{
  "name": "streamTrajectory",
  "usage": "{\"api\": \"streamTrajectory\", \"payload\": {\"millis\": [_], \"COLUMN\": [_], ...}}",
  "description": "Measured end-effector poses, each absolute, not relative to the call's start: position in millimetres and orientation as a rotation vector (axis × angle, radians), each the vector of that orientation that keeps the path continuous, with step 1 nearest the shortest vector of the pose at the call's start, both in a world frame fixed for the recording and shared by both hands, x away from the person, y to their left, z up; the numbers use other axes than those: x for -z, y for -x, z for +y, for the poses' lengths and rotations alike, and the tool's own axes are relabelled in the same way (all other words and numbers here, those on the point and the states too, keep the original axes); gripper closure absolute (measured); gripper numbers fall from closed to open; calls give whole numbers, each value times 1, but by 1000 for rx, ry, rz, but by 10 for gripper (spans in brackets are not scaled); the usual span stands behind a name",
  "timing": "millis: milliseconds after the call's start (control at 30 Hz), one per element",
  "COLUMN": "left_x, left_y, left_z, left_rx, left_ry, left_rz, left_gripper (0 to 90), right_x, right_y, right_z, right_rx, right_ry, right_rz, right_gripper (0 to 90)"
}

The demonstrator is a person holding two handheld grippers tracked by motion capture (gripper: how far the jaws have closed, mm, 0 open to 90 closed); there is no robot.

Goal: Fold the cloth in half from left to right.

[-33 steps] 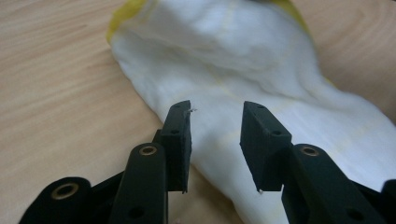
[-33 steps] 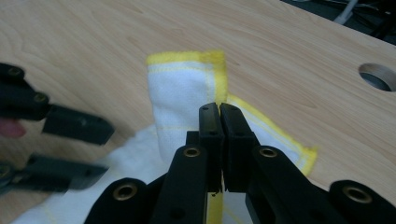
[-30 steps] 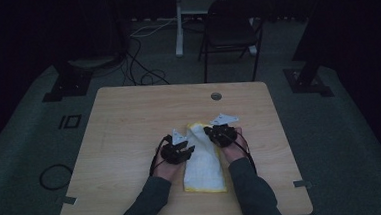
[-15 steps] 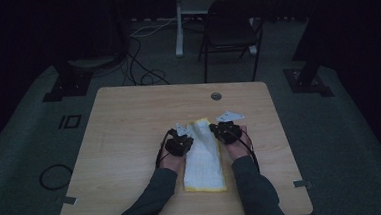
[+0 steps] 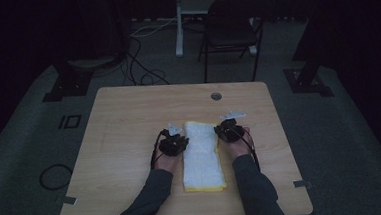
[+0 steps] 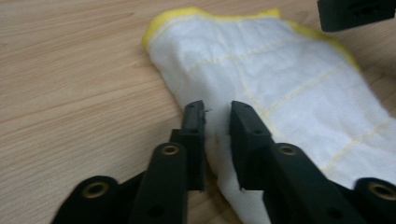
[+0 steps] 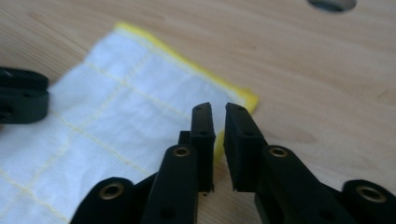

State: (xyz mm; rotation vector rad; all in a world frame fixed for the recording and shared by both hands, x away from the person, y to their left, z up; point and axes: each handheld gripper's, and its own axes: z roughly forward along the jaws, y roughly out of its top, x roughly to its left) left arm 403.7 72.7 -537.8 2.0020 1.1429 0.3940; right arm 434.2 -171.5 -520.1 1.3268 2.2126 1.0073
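Observation:
A white cloth with a yellow hem lies folded into a long strip on the wooden table. My left gripper rests at its left edge and my right gripper at its far right corner. In the left gripper view the gripper has just been opening; a narrow gap shows between the jaws above the cloth edge, and the pads do not press on it. In the right gripper view the gripper has also just been opening, over the yellow corner of the cloth, with nothing pinched.
A round cable hole sits in the table's far side. A dark folding chair and loose cables lie beyond the table on the floor. Bare wood spreads to the left and right of the cloth.
The cloth's far end, bunched under both grippers a second ago, now lies flat. Both grippers have slid apart to its two sides, and their jaws have parted.

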Motion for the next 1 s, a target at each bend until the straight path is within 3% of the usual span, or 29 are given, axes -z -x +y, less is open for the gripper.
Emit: {"api": "streamTrajectory", "payload": {"millis": [433,767,1000], "left_x": [515,519,521], "left_y": [-366,-331,-327], "left_z": [78,87,96], "left_rx": [-378,-332,-328], "left_ry": [-1988,-2019,-2010], "left_rz": [1021,950,961], "left_gripper": [672,665,664], "right_x": [515,517,516], "right_y": [-411,-396,-391], "right_z": [-177,-178,-177], "right_rx": [-1033,-1032,-1040], "right_ry": [-1280,-1262,-1262], "right_rz": [2224,2226,2209], "right_gripper": [734,696,644]}}
